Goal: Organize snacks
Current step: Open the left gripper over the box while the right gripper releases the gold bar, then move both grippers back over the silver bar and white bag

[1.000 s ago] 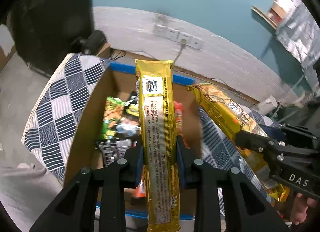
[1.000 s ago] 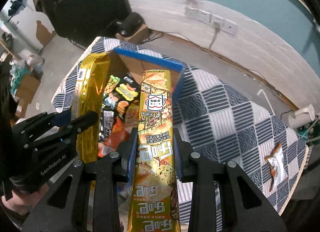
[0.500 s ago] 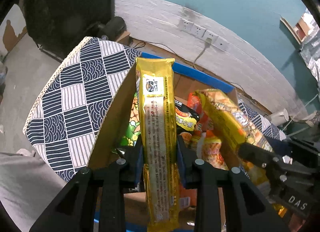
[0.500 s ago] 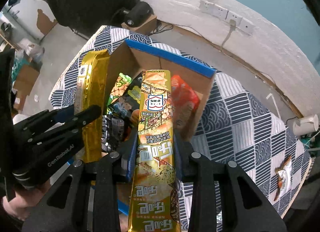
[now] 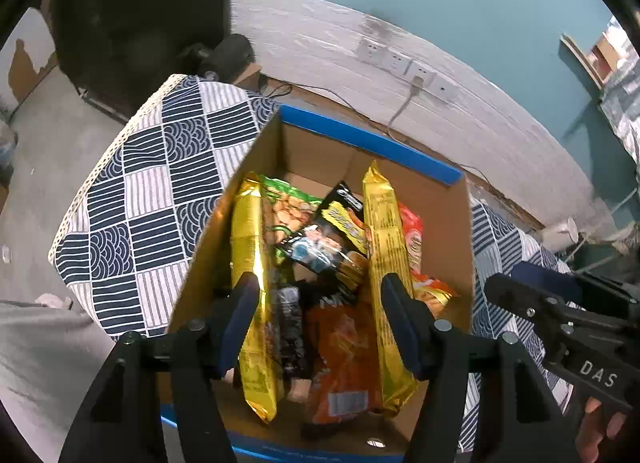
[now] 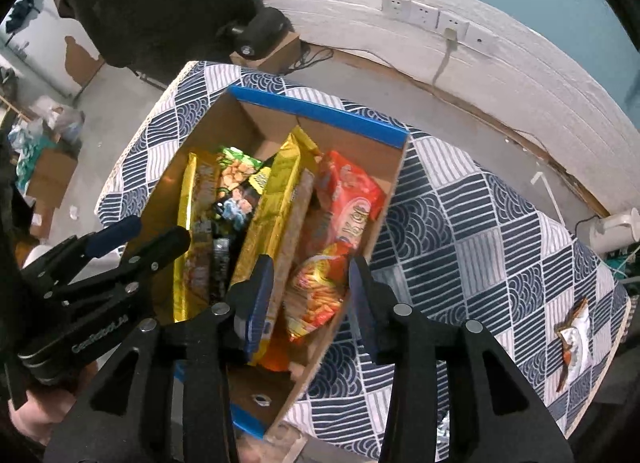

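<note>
Both the left gripper [image 5: 318, 323] and the right gripper [image 6: 310, 295] hung spread and empty over the cardboard box [image 5: 460, 247] at frame centre — two long gold snack packs [image 5: 252, 263] stood inside among the others, seemingly packed on edge to save room.

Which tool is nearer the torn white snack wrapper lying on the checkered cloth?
Right. The right tool hovers open over the cardboard box's wrapper-side wall; the left tool, also open, hangs over the box's far side.
</note>
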A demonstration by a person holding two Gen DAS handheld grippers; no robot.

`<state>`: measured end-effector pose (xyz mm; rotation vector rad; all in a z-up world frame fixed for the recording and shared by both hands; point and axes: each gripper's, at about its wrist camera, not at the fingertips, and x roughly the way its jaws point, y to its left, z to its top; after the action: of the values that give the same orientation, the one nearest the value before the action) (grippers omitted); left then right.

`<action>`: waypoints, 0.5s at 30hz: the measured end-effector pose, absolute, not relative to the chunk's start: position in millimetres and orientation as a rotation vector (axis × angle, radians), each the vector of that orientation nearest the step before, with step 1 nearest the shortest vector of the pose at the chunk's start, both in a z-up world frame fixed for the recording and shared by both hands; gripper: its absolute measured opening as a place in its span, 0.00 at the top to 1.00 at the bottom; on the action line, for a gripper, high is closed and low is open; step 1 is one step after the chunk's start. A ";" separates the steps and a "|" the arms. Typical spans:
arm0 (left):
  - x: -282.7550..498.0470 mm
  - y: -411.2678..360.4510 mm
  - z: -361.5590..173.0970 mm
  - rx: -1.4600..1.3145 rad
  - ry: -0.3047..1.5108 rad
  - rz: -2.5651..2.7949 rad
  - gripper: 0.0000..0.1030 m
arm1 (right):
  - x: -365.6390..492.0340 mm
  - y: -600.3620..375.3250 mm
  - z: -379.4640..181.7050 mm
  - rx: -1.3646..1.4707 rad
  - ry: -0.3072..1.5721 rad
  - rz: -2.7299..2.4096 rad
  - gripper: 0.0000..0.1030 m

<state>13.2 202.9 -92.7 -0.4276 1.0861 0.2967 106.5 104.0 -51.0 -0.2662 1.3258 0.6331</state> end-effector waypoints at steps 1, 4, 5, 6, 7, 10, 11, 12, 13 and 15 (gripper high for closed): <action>13.3 199.9 -91.5 -0.423 1.086 0.291 0.36 | 106.1 101.3 -50.7 -0.269 1.324 0.631 0.61; 14.3 188.9 -87.2 -0.408 1.082 0.276 0.33 | 103.9 93.8 -48.7 -0.280 1.316 0.627 0.55; 14.5 185.9 -86.5 -0.405 1.081 0.271 0.33 | 102.9 90.7 -47.7 -0.288 1.311 0.624 0.53; 15.3 180.7 -85.5 -0.395 1.083 0.260 0.32 | 101.7 87.7 -46.8 -0.298 1.305 0.622 0.51; 16.0 176.8 -84.9 -0.386 1.085 0.255 0.31 | 100.0 84.0 -45.8 -0.308 1.296 0.620 0.51; 18.6 162.9 -83.1 -0.366 1.089 0.242 0.27 | 96.3 72.1 -43.4 -0.334 1.289 0.621 0.46; 19.5 158.2 -82.7 -0.361 1.089 0.236 0.26 | 95.0 67.2 -42.3 -0.343 1.282 0.620 0.46; 21.2 150.6 -82.6 -0.351 1.094 0.225 0.26 | 93.4 60.3 -41.2 -0.357 1.271 0.615 0.44; 22.5 144.5 -82.6 -0.341 1.098 0.215 0.26 | 92.1 54.3 -40.3 -0.369 1.262 0.611 0.42; 24.9 132.5 -83.4 -0.323 1.108 0.198 0.26 | 90.9 42.2 -39.4 -0.388 1.247 0.601 0.40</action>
<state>24.9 132.5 -83.4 -0.3232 1.1082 0.1984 90.9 42.2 -39.4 -0.3879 1.2471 0.6008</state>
